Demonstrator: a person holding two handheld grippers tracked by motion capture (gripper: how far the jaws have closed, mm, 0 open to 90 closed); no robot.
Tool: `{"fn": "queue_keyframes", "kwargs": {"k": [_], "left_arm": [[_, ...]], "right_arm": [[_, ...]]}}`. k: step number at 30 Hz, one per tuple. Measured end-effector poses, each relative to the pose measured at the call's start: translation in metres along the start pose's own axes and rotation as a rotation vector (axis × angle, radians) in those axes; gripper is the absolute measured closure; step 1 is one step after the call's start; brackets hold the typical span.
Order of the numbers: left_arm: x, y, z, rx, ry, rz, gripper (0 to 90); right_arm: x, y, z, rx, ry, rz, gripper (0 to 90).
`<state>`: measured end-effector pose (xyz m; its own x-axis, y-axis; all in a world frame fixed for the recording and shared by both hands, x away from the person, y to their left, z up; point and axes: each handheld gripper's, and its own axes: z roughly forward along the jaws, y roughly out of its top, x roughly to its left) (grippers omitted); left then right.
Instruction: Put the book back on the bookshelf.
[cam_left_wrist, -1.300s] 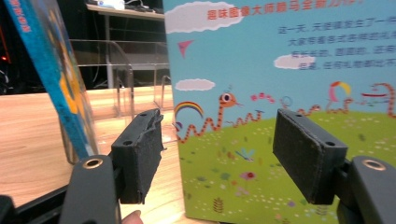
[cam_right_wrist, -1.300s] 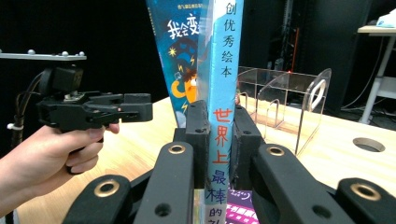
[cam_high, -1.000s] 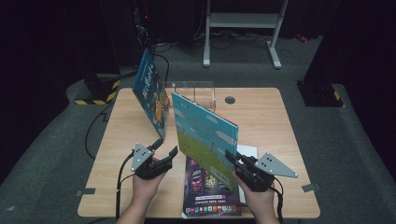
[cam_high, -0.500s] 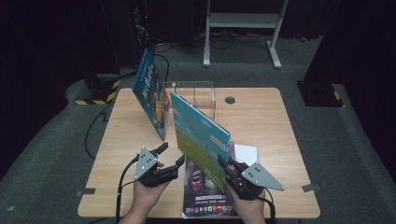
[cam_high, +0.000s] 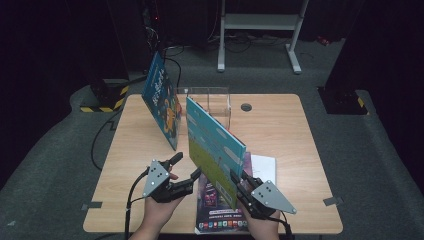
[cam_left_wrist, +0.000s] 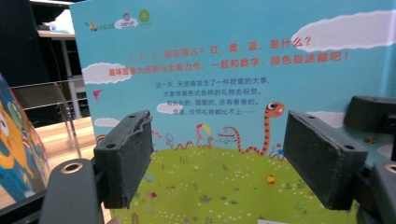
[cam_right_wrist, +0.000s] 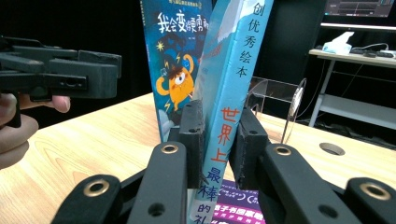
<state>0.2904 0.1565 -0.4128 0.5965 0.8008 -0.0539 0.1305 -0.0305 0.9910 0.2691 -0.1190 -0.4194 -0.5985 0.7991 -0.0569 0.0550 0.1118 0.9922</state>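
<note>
Picture book (cam_high: 216, 145) upright in right claw (cam_right_wrist: 219, 135), clear stand (cam_high: 212, 100) behind

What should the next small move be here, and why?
Probably carry the light-blue book toward the clear rack. The right gripper pinches it upright by the spine, the left gripper stands open and apart from its cover, and the dark-blue book already leans beside the rack, so space seems to be waiting.
</note>
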Motion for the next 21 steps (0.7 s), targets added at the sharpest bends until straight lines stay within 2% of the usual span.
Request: {"fn": "queue_keyframes", "kwargs": {"k": [4,21], "left_arm": [[-0.002,0.002,-0.003,-0.014,0.001,0.017,26.2],[-0.011,0.012,-0.009,-0.042,-0.035,0.021,25.6]], "right_arm": [[0.003,-0.001,0.000,0.003,0.023,-0.003,75.6],[0.019,-0.003,0.004,0.017,0.098,-0.012,75.8]]}}
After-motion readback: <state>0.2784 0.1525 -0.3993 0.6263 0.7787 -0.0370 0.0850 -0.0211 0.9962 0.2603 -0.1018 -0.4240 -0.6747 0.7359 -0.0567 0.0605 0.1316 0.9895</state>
